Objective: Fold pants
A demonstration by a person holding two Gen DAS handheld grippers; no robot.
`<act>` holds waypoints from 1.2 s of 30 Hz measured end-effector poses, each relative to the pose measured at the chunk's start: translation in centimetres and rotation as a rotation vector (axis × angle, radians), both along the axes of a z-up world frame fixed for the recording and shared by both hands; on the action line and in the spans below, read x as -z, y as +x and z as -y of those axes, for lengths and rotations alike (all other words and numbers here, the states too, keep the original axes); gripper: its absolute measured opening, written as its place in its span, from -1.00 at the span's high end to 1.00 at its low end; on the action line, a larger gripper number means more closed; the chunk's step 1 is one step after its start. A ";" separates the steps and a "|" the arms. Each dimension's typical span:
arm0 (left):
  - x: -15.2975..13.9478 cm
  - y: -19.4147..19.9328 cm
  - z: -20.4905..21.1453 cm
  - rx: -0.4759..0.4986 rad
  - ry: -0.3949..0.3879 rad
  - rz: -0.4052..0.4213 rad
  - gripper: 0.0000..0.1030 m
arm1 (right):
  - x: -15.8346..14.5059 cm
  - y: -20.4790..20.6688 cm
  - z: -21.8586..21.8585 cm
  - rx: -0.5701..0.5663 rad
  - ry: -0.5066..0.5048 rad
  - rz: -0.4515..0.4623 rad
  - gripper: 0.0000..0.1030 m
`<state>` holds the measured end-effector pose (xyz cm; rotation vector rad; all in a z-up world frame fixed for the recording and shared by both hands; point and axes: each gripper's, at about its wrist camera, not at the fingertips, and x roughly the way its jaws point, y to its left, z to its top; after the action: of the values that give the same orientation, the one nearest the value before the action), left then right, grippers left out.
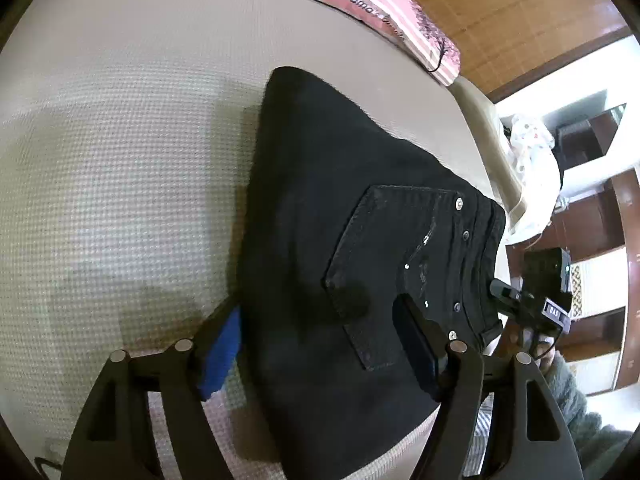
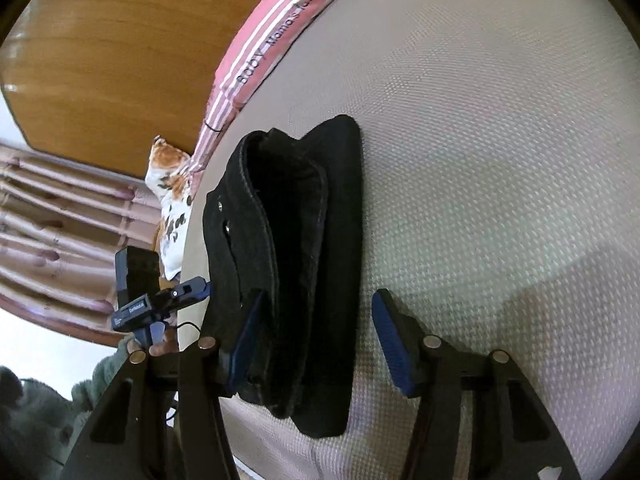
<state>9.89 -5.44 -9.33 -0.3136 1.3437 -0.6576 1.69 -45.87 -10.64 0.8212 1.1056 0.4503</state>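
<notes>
Black folded pants [image 1: 340,208] lie on a cream textured bed cover [image 1: 120,160], back pocket and rivets facing up. My left gripper [image 1: 318,308] is open above their near end: its left blue pad [image 1: 224,356] is by the pants' left edge and its right finger is over the pocket. In the right wrist view the pants [image 2: 304,240] show as a stacked bundle. My right gripper [image 2: 320,294] straddles it, open; its left pad [image 2: 248,340] is against the waistband side and its right pad [image 2: 392,344] stands clear of the cloth. Each view shows the other gripper at the waistband edge [image 1: 508,292] [image 2: 192,288].
A pink striped blanket [image 1: 376,4] with printed letters lies along the far edge of the bed, in front of a wooden panel [image 2: 100,60]. Shelves [image 1: 592,216], pink curtains [image 2: 52,216] and a patterned cloth [image 2: 172,208] are beyond the bed. A grey-green sleeve [image 2: 36,420] is beside my right gripper.
</notes>
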 end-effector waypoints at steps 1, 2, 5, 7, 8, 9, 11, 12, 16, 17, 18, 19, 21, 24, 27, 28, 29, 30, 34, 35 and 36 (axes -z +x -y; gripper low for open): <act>-0.1 0.1 0.3 0.004 0.008 0.012 -0.43 | 0.1 0.3 -0.2 -0.011 0.009 0.006 -0.02; -0.1 0.1 0.6 0.007 0.016 0.027 -0.43 | 0.1 0.4 -0.5 -0.025 0.008 0.015 -0.02; 0.0 0.3 0.9 0.004 0.023 0.050 -0.43 | 0.2 1.3 -1.4 -0.050 0.002 0.024 -0.01; 0.1 0.5 1.2 -0.012 0.025 0.067 -0.43 | 0.6 1.8 -1.5 -0.029 0.004 0.011 0.16; 0.0 0.5 1.4 -0.021 0.034 0.081 -0.42 | 0.7 1.9 -1.5 -0.012 0.010 0.001 0.27; 0.0 0.6 1.7 -0.026 0.051 0.091 -0.29 | 0.7 1.8 -1.6 0.009 0.003 -0.005 0.34; -0.2 0.4 2.4 -0.031 0.134 0.129 0.02 | 0.0 1.5 -2.2 0.032 -0.036 0.004 0.41; -0.3 0.3 2.5 -0.032 0.146 0.138 0.19 | -0.6 1.2 -2.5 0.042 -0.058 0.012 0.45; -1.1 0.2 1.8 -0.062 0.131 0.145 0.60 | -3.4 1.0 -4.2 0.063 -0.124 0.027 0.60; -1.4 0.1 1.6 -0.063 0.132 0.152 0.62 | -4.2 1.1 -4.9 0.058 -0.157 0.036 0.60; -1.6 0.0 1.7 -0.060 0.135 0.160 0.66 | -4.7 1.2 -5.3 0.055 -0.168 0.040 0.61; -2.1 -0.1 1.6 -0.055 0.134 0.176 0.68 | -5.2 1.2 -5.7 0.056 -0.171 0.042 0.62; -3.4 -0.4 1.4 -0.044 0.134 0.211 0.69 | -6.2 1.5 -6.5 0.055 -0.176 0.049 0.62; -4.9 0.0 0.2 -0.057 0.149 0.250 0.70 | -7.1 2.6 -8.1 0.034 -0.173 0.063 0.62; -5.9 1.3 -2.1 -0.087 0.163 0.268 0.70 | -7.3 4.6 -10.3 0.013 -0.148 0.075 0.63; -6.2 1.8 -2.8 -0.098 0.171 0.273 0.70 | -7.2 5.3 -11.1 0.007 -0.136 0.077 0.63; -6.3 2.3 -3.3 -0.107 0.179 0.275 0.70 | -7.2 6.1 -11.8 0.000 -0.129 0.079 0.63; -6.6 3.0 -4.0 -0.117 0.193 0.279 0.70 | -7.0 7.3 -12.7 -0.013 -0.123 0.084 0.63; -7.0 6.0 -6.9 -0.155 0.235 0.296 0.70 | -6.2 11.2 -15.5 -0.033 -0.098 0.081 0.63; -7.0 6.9 -7.5 -0.162 0.245 0.298 0.70 | -6.0 12.1 -16.1 -0.035 -0.093 0.078 0.63; -6.9 7.8 -8.0 -0.169 0.254 0.297 0.70 | -5.8 13.2 -16.7 -0.038 -0.088 0.075 0.63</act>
<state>17.66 2.53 -2.44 -0.1165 1.0864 -0.3698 14.84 -29.19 -4.87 0.7016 1.0656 0.4576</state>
